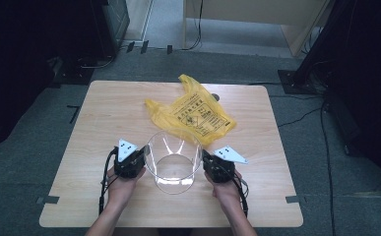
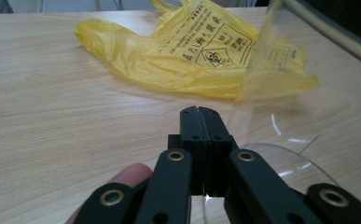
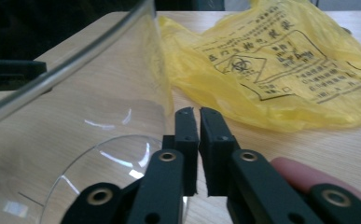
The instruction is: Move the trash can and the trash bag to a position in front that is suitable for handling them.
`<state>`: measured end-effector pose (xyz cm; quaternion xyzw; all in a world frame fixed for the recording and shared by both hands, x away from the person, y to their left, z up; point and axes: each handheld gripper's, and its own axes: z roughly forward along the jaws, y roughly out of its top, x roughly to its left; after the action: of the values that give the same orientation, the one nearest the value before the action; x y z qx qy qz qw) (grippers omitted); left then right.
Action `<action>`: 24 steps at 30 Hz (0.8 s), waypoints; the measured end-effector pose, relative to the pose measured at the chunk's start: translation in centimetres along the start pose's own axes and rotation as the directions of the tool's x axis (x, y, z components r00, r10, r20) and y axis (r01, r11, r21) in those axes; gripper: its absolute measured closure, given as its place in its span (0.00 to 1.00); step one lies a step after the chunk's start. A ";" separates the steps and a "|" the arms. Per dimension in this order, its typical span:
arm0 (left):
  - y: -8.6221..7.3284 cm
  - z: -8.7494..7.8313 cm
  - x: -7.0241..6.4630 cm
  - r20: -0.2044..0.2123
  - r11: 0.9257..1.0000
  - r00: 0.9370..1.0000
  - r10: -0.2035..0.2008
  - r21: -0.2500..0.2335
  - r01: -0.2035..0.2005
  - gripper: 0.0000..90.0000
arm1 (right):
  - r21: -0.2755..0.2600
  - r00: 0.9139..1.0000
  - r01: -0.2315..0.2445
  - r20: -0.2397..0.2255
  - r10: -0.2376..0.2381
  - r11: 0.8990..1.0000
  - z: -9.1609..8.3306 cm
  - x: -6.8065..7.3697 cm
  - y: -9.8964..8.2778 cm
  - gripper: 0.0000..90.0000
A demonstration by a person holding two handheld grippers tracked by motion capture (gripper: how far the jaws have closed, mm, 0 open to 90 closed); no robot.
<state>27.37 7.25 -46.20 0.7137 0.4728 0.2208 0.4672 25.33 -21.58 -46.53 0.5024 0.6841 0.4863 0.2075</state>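
Clear plastic container (image 1: 172, 162) stands on the bench (image 1: 104, 113) between the left gripper (image 1: 138, 162) and the right gripper (image 1: 208, 164), just in front of a yellow biohazard bag (image 1: 193, 114). Both pairs of jaws look clenched on the thin wall near the rim, one on each side. In my judgement the smooth, flexible wall may slip out or bend if the two hands lift unevenly, and the container could tip onto the bag.

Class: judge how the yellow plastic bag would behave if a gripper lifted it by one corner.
The yellow plastic bag lies crumpled and thin, so it would probably sag and look light. Its glossy film may slip between pads.
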 end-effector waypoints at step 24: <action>-7.0 -4.2 8.4 -0.243 0.984 0.968 -0.065 0.143 0.102 0.40 | 0.087 0.975 0.092 0.196 -0.108 0.992 2.9 -3.7 1.6 0.49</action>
<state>24.76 17.37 -51.43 0.6955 0.5707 0.2475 0.3595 29.83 -23.50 -47.17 0.5214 0.7026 0.3952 0.2799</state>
